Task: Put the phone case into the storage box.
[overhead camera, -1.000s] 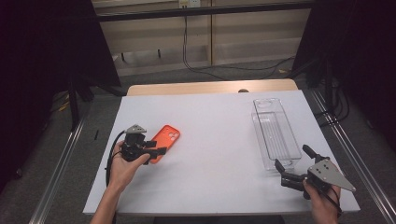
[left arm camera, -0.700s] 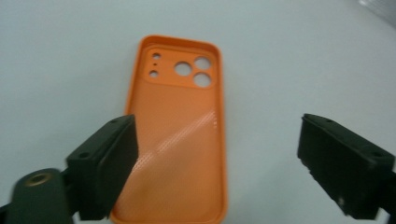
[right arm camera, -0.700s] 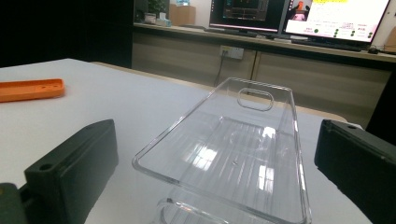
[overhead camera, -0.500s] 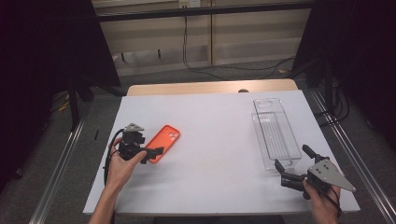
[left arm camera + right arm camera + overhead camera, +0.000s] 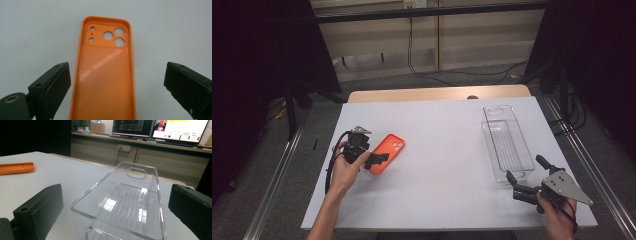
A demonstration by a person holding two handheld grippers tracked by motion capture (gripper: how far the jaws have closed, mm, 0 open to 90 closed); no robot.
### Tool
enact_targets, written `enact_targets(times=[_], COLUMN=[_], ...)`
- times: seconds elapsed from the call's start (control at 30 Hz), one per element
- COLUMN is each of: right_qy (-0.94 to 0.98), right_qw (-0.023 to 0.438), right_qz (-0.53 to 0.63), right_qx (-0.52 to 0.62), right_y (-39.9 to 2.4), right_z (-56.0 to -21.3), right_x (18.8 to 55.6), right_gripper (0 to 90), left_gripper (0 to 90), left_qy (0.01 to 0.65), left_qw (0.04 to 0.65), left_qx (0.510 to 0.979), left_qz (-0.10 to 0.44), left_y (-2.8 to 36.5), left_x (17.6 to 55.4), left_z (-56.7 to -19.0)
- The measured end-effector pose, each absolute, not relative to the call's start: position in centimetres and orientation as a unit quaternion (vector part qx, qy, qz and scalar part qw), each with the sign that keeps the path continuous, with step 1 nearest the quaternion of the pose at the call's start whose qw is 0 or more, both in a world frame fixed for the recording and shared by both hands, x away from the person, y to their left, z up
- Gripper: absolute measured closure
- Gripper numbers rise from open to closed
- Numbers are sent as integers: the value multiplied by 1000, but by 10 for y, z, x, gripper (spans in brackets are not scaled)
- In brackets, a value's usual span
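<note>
An orange phone case (image 5: 391, 147) lies inside up on the white table (image 5: 447, 150), at the left. My left gripper (image 5: 379, 161) sits at its near end. In the left gripper view the case (image 5: 105, 75) lies between the jaws of that gripper (image 5: 116, 72), which have just been opening and stand wide, with neither pad touching it. A clear plastic tray (image 5: 507, 145) lies at the right. My right gripper (image 5: 524, 169) rests open just before its near end. The right gripper view shows the tray (image 5: 125, 202) ahead of the open right gripper (image 5: 116, 192).
The orange case (image 5: 16, 168) lies far left in the right gripper view. A wooden strip (image 5: 437, 94) runs along the table's far edge. Metal rails (image 5: 277, 185) flank both sides. Monitors (image 5: 160, 128) stand on a bench behind.
The left jaws have spread apart off the orange case, and the left hand has drawn back slightly towards the left. The case stays on the table. The right gripper has not moved.
</note>
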State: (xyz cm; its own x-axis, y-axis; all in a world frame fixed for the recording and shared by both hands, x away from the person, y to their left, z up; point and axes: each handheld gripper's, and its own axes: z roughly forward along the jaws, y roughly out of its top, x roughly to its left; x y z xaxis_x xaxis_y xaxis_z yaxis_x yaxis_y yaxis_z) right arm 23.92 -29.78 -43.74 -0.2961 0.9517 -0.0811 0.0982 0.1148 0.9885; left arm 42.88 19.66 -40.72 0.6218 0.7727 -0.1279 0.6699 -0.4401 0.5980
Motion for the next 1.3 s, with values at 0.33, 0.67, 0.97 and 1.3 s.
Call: enact_targets(times=[0.33,0.67,0.97,1.3], right_qy=[619,619,619,620], right_qw=[416,416,418,416], right_qz=[513,512,510,512], right_qx=[426,426,427,426], right_y=[-298,-299,-299,-299], right_z=[-438,-437,-438,-438], right_x=[239,238,238,238], right_gripper=[0,0,0,0], left_gripper=[55,55,58,17], left_qy=[408,411,393,387], left_qw=[261,242,213,199], left_qx=[873,877,892,897], left_qz=[59,56,68,75], left_y=[180,175,168,164], left_x=[450,458,461,459], left_z=[-412,-427,-437,-441])
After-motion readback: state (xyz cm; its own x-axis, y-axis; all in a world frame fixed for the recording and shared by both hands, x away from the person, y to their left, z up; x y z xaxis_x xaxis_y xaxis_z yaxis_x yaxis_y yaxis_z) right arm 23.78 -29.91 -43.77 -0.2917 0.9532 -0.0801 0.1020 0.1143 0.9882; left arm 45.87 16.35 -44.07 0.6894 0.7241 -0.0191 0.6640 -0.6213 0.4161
